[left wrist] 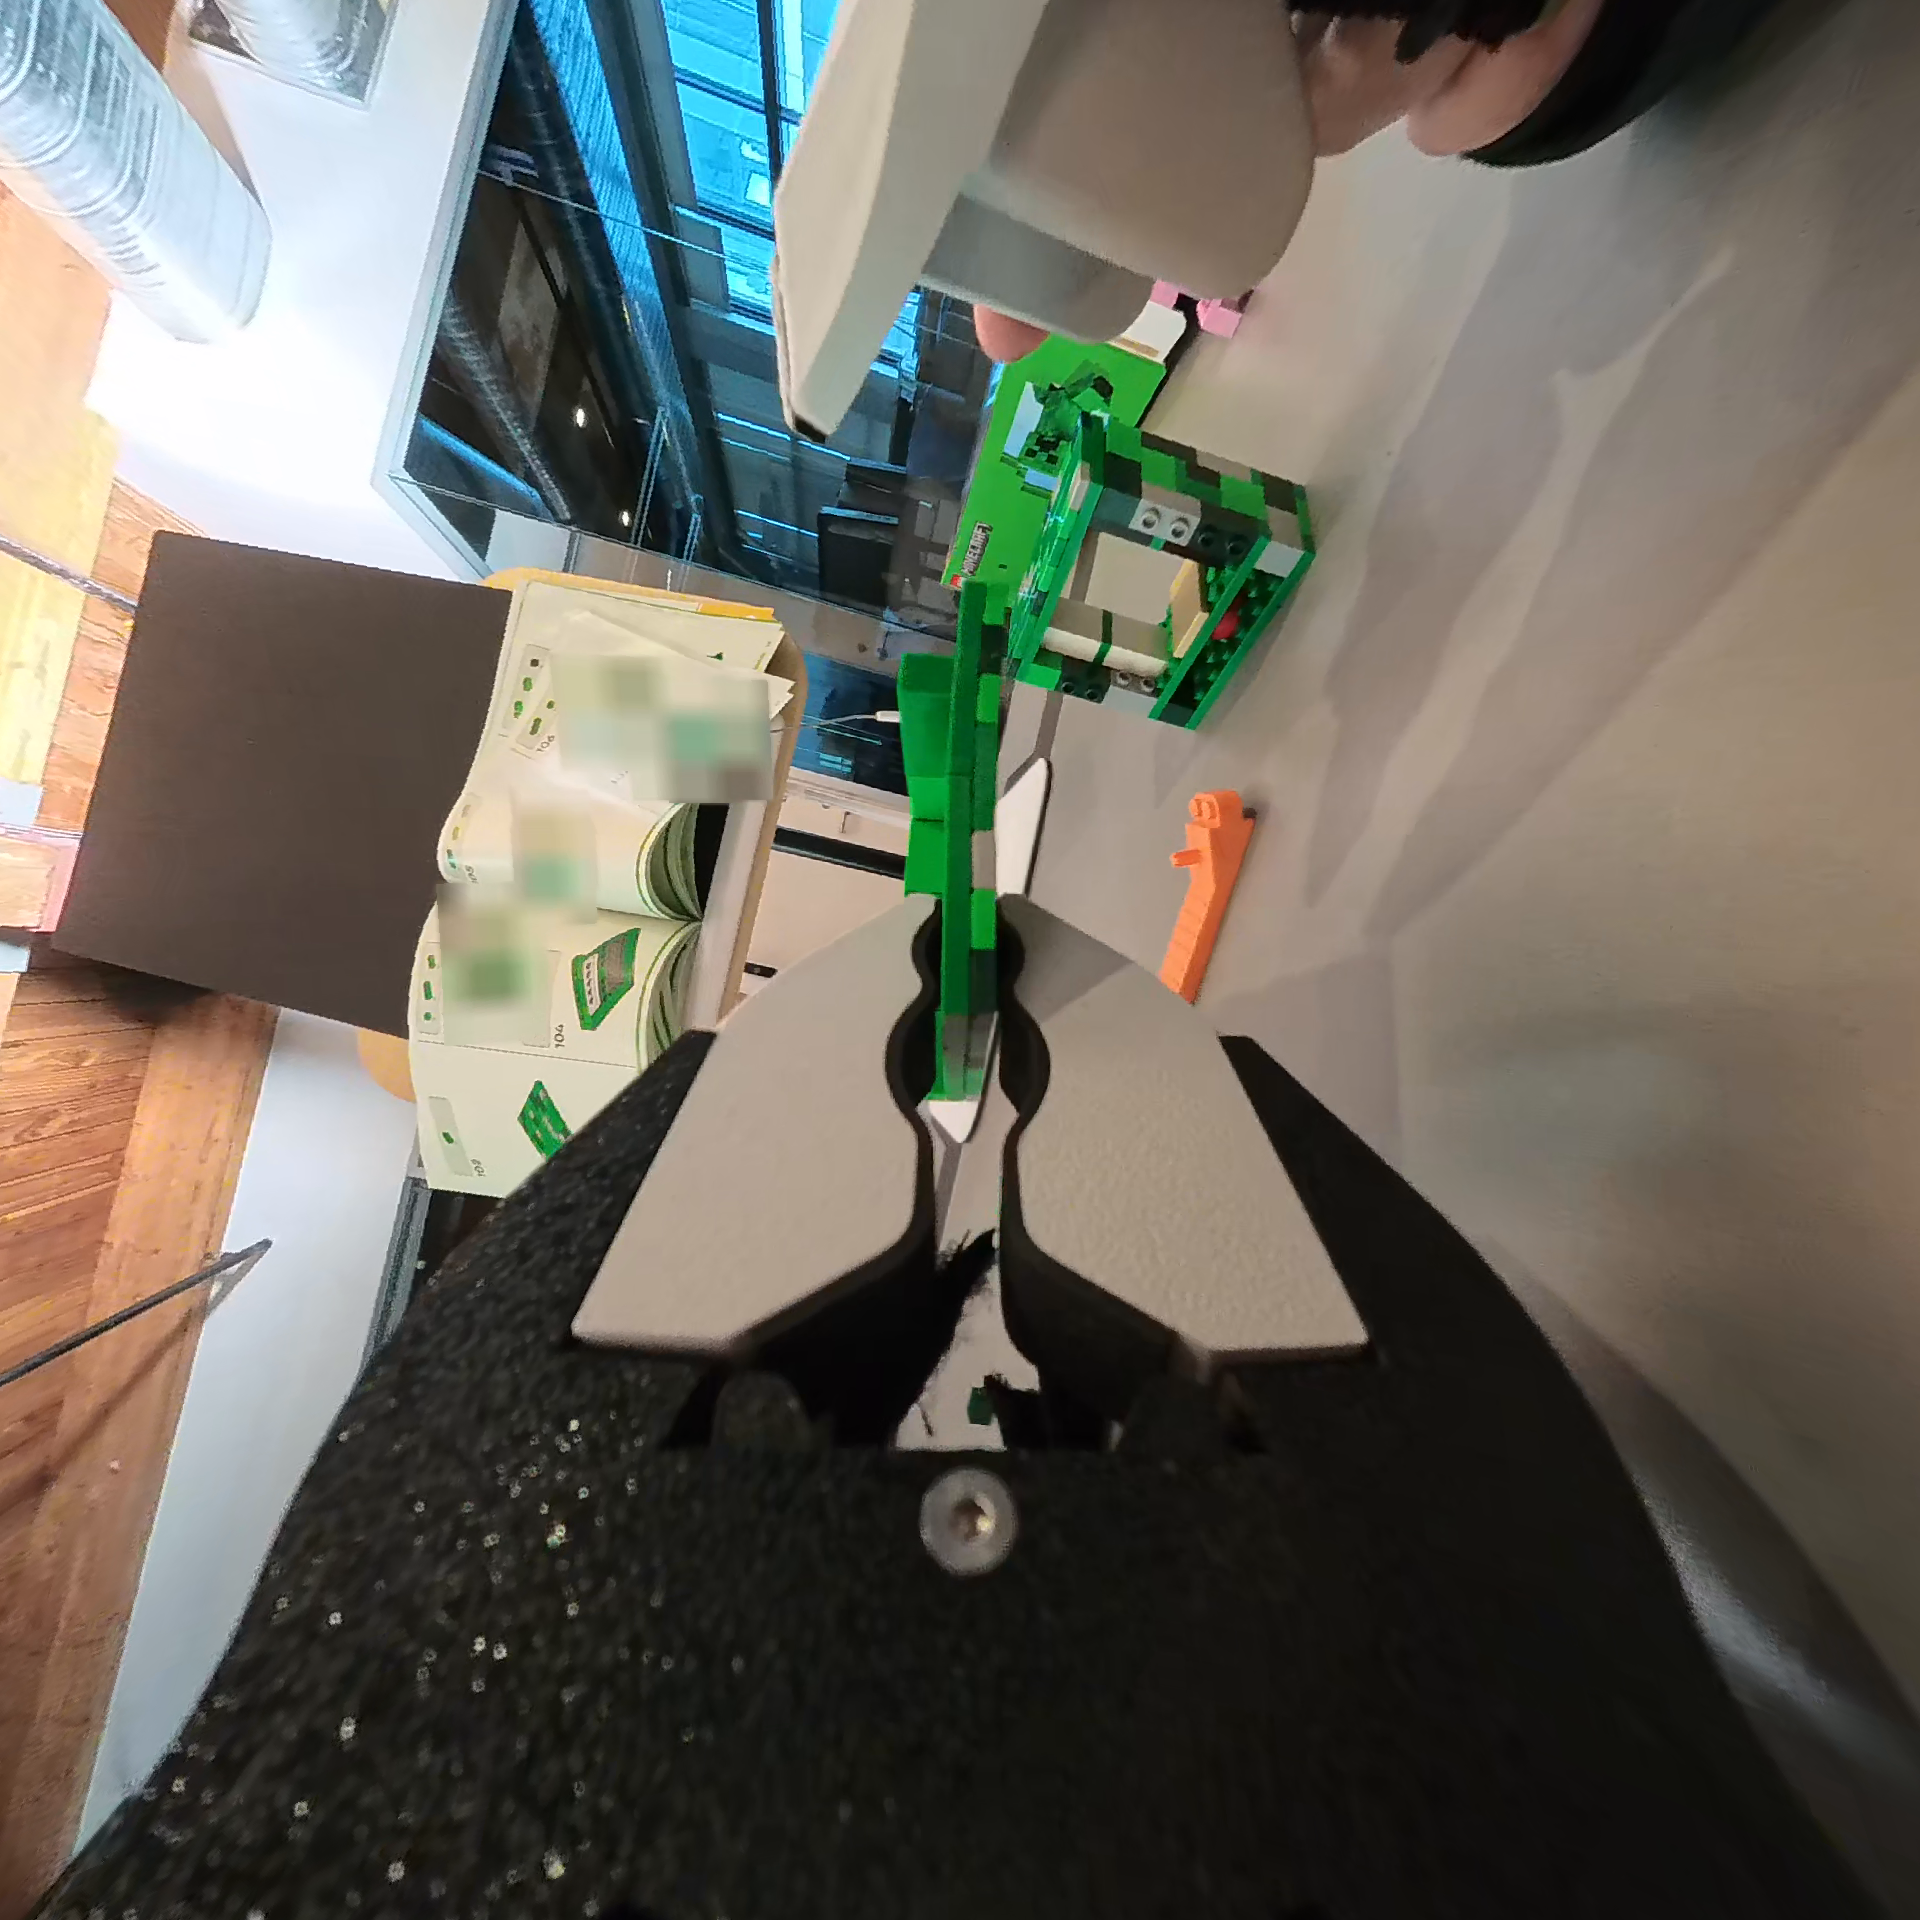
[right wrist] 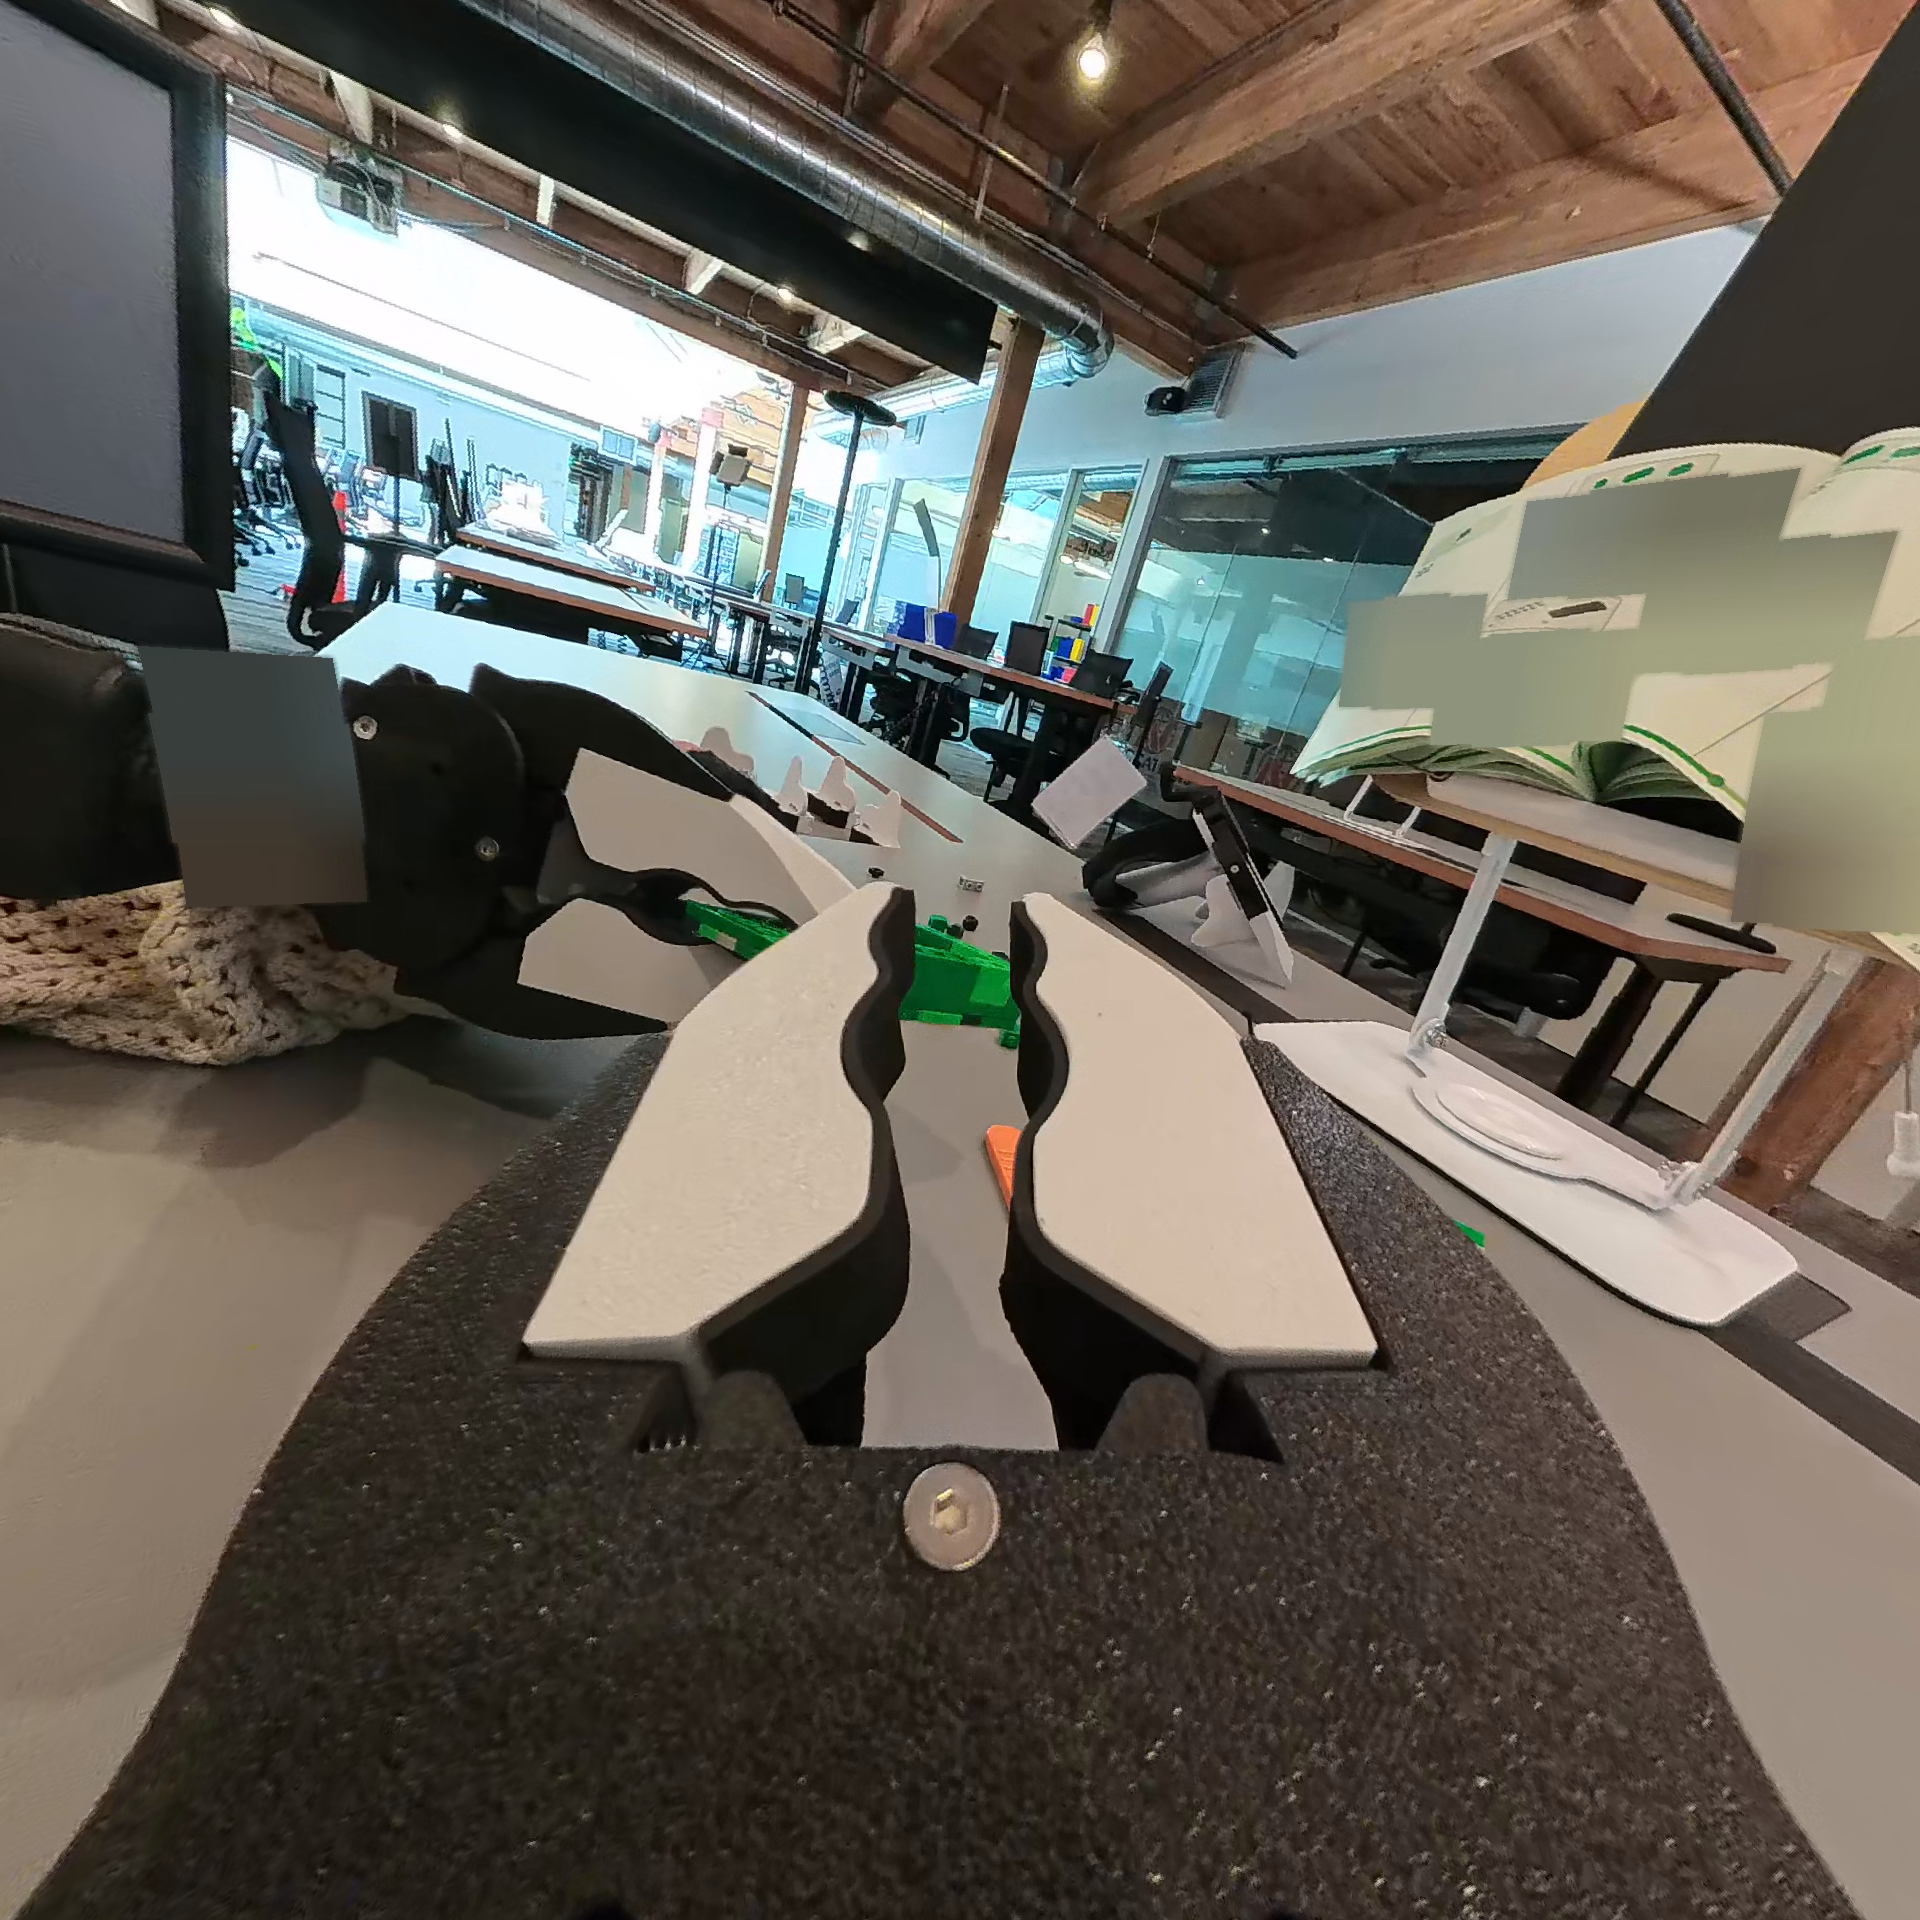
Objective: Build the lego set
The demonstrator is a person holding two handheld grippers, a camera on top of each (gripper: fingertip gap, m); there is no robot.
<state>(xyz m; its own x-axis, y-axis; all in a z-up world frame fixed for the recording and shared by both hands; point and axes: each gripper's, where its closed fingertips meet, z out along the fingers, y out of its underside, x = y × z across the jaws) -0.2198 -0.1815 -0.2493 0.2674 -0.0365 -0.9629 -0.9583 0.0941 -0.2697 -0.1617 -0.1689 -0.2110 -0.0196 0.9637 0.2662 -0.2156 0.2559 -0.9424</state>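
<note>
My left gripper (left wrist: 971, 914) is clamped on a flat green lego panel (left wrist: 951, 790), held edge-on between my fingers and jutting out past their tips; only this view shows the part-built green lego box (left wrist: 1153, 582) standing on the grey table (left wrist: 1558, 727) beyond my tips, with the whole orange brick separator (left wrist: 1210, 894) just to their side. My right gripper (right wrist: 956, 925) is parted and empty, the green panel lying just past its tips. This view alone shows the booklet (right wrist: 1621, 665) on its white stand (right wrist: 1538, 1184).

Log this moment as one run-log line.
left gripper: shut on green plate assembly | right gripper: open, empty | orange brick separator: on table
</note>
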